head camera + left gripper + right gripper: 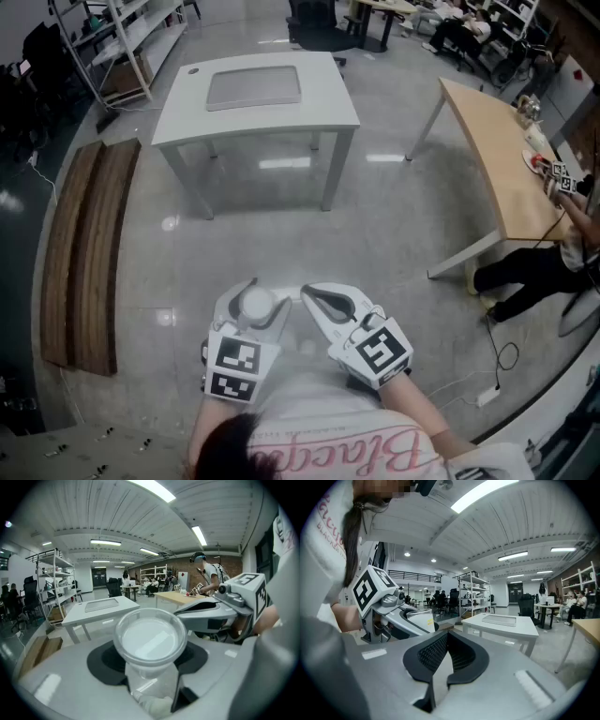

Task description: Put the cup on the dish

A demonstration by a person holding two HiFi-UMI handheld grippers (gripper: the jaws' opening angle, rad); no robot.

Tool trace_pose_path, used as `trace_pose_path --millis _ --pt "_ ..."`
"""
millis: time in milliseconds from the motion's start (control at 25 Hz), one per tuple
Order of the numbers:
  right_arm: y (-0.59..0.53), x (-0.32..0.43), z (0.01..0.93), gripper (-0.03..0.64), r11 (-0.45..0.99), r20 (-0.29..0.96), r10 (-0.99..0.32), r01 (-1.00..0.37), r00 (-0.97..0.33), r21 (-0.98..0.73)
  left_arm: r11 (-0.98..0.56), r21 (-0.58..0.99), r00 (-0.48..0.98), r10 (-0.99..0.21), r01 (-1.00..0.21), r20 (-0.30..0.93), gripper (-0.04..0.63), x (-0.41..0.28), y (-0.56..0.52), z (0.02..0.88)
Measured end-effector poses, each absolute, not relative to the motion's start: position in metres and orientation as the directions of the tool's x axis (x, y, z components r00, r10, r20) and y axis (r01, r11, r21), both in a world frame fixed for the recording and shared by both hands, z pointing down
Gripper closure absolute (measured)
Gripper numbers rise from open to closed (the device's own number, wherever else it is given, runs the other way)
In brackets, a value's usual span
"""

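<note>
A clear plastic cup [256,303] stands upright between the jaws of my left gripper [255,298], which is shut on it low in the head view. In the left gripper view the cup [150,637] fills the middle and its rim faces the camera. My right gripper [311,296] is beside it on the right, shut, with its dark pads [461,654] touching and nothing between them. A flat grey dish [253,87] lies on a white table [328,103] some way ahead across the floor. The dish [499,619] also shows in the right gripper view.
A wooden table [497,159] stands at the right, with a seated person [534,267] beside it. A long wooden bench [84,253] lies on the floor at the left. Shelving [112,37] lines the far left. A cable and power strip [487,397] lie at the lower right.
</note>
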State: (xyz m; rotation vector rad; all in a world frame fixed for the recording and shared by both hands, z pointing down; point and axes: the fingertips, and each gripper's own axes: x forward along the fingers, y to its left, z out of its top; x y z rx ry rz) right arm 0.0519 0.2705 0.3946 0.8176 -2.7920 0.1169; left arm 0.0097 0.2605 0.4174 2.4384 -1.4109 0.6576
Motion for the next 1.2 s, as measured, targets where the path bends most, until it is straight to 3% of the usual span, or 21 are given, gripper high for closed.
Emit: trace_pose_path --millis 480,1200 --pt "0.269 0.058 0.393 0.615 0.836 0.221 -0.539 -0.549 -0.813 0.020 -0.502 0.000 0.443 -0.762 -0.865 0.472 0.345 0.015 0.265 0.416" --pt "0.191 0.039 0.399 0.615 0.840 0.253 -0.521 -0.542 -0.815 -0.015 -0.504 0.037 0.432 -0.698 -0.863 0.571 0.342 -0.002 0.185 0.430"
